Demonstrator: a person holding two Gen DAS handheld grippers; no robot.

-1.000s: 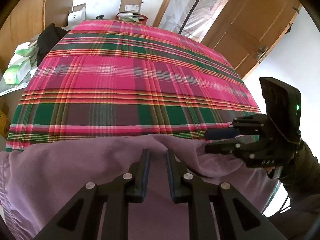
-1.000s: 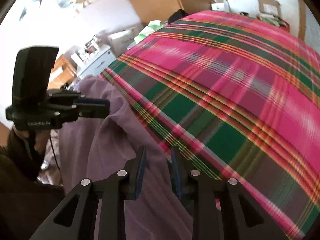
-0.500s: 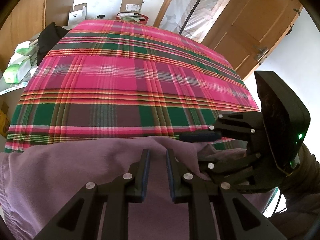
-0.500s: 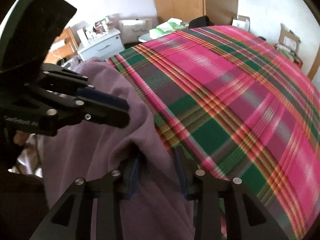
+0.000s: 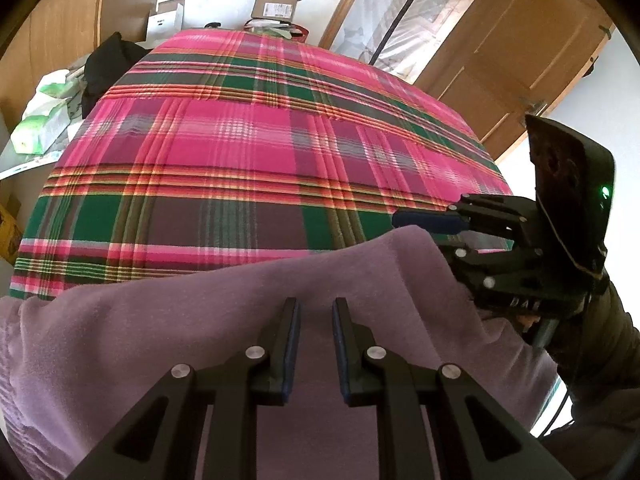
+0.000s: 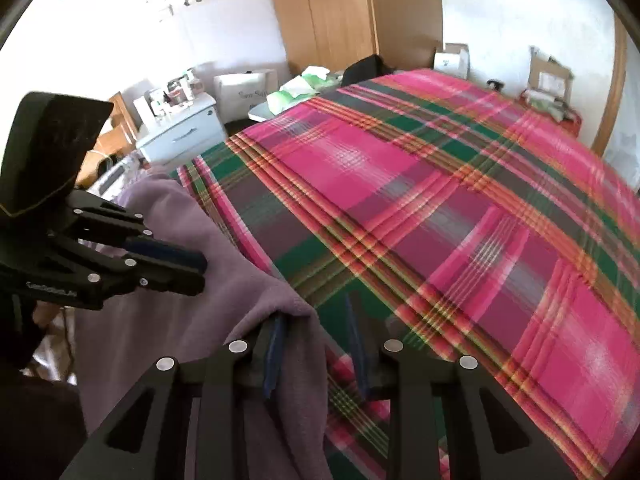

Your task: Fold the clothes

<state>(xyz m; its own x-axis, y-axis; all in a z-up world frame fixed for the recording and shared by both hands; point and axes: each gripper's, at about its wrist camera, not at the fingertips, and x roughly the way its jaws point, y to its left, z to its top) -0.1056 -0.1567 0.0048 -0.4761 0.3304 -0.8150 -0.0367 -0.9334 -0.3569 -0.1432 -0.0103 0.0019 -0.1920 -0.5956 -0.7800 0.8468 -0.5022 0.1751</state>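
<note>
Purple fleece, a garment [image 5: 224, 320] heaped at the near edge of a bed under a pink-and-green plaid blanket [image 5: 248, 152], fills the foreground of the left wrist view, where the left gripper [image 5: 313, 312] hangs over the cloth with its jaws set a little apart and nothing between them; the right gripper [image 5: 424, 236] reaches in from the right at the garment's raised corner. From the right wrist view, the right gripper [image 6: 316, 332] has its jaws spread wide, the garment's hem [image 6: 296, 308] draped over its left finger [image 6: 274, 344] rather than pinched, while the left gripper [image 6: 188, 270] hovers above the fleece with its fingers nearly together. Closing well here likely means sliding deeper so both pads straddle a single layer of hem before squeezing. Half a second earlier the right gripper sat closer in and farther over the cloth; it has since drawn back toward the corner.
</note>
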